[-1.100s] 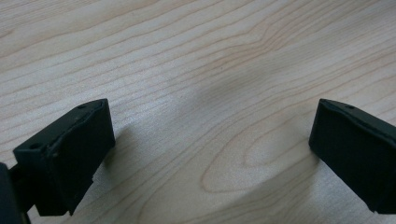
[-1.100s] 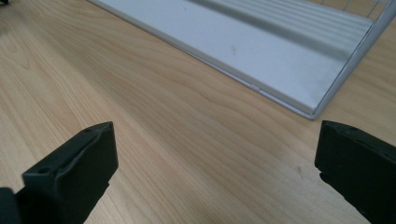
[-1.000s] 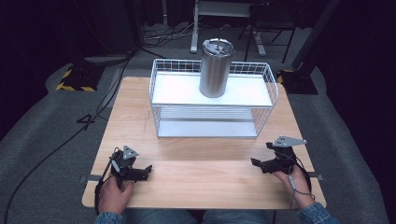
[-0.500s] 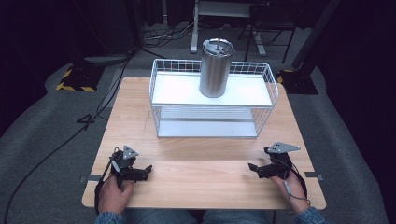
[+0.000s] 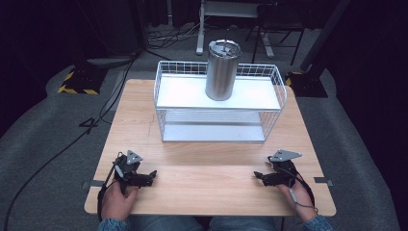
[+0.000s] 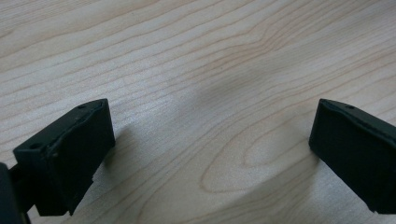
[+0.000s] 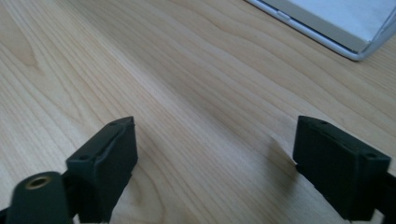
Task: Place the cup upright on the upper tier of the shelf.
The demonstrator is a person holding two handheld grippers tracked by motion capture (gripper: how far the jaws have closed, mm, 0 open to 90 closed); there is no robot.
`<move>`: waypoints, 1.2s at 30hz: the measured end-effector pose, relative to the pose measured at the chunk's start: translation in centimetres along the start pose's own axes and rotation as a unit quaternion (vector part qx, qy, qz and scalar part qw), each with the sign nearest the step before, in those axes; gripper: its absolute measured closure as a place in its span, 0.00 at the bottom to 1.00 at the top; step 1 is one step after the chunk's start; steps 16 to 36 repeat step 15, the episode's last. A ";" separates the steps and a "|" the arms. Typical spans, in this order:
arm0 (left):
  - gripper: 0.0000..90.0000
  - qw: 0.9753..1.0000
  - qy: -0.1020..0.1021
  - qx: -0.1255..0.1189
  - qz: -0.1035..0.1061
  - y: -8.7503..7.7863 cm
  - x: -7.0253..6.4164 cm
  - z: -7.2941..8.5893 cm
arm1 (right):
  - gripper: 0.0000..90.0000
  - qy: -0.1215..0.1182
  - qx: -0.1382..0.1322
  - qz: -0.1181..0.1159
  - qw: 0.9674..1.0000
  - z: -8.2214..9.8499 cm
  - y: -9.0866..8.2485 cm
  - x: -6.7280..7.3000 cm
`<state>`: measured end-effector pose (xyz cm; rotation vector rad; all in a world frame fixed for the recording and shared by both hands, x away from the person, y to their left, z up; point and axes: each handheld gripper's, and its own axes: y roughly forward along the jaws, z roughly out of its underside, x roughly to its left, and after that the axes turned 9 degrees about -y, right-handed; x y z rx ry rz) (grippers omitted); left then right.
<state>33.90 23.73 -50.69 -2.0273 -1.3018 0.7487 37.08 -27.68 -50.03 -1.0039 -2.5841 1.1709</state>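
A steel tumbler (image 5: 221,70) with a lid stands upright on the top shelf of a white wire rack (image 5: 219,103) at the back of the wooden table (image 5: 207,168). My left gripper (image 5: 153,175) rests open near the front left of the table, held by a hand, its jaws pointing right. Near the front right my right gripper (image 5: 256,175) is open too, pointing left. Bare wood lies between the jaws of the left gripper (image 6: 210,144) and of the right gripper (image 7: 215,154). A corner of the rack's base (image 7: 327,28) shows in the right gripper view.
A black and yellow striped block (image 5: 77,82) and cables (image 5: 110,101) lie on the grey floor to the left. Metal stand legs (image 5: 231,29) stand behind the table. The wooden surface in front of the rack stretches between the two grippers.
My right gripper has slid a little left and toward the front edge. The left gripper and the tumbler have stayed put.
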 end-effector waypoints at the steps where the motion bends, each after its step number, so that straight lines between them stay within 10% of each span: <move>1: 0.01 1.000 -0.001 -0.001 0.000 0.0 0.0 0.0 | 0.16 0.005 -0.004 -0.004 1.000 0.1 0.1 0.0; 36: 0.01 1.000 0.000 0.000 0.000 0.0 0.0 0.0 | 0.12 0.016 -0.018 0.000 1.000 0.3 0.4 0.1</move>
